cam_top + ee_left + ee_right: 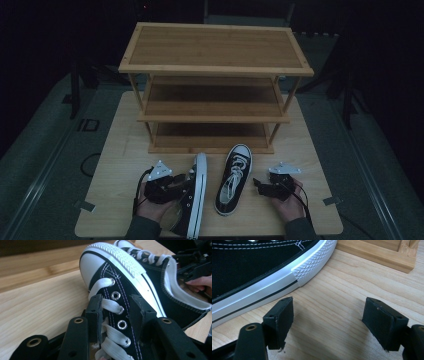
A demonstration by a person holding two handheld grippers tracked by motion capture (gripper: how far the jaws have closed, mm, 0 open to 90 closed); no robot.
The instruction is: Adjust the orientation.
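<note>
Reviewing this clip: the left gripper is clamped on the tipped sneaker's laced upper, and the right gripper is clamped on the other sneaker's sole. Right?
Half right. The left gripper does clamp the tipped sneaker. The right gripper is open and empty beside the other sneaker, as the right gripper view shows.

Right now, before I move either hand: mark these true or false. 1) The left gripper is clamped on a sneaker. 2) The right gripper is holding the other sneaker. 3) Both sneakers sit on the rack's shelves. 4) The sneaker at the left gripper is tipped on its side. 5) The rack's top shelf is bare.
1) True: the left gripper has its jaws closed on the laced upper of the left sneaker.
2) False: the right gripper is open over bare table, beside the right sneaker.
3) False: both lie on the table before the rack.
4) True.
5) True.
</note>
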